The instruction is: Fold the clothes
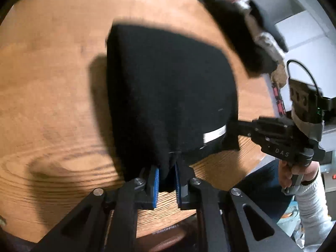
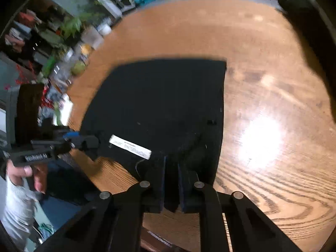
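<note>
Both the left tool (image 1: 167,171) and right tool (image 2: 171,171) pinch the near edge of a matte black garment (image 1: 168,88), squarish, on the round, glossy wood-grain bench (image 1: 52,105).

I read white letters "DAS" on the body of the right gripper (image 1: 229,126) at the right edge of the left wrist view, a blurred white wordmark on the left gripper (image 2: 92,145), unreadable, a white garment label (image 2: 130,147) with print too small to read
</note>
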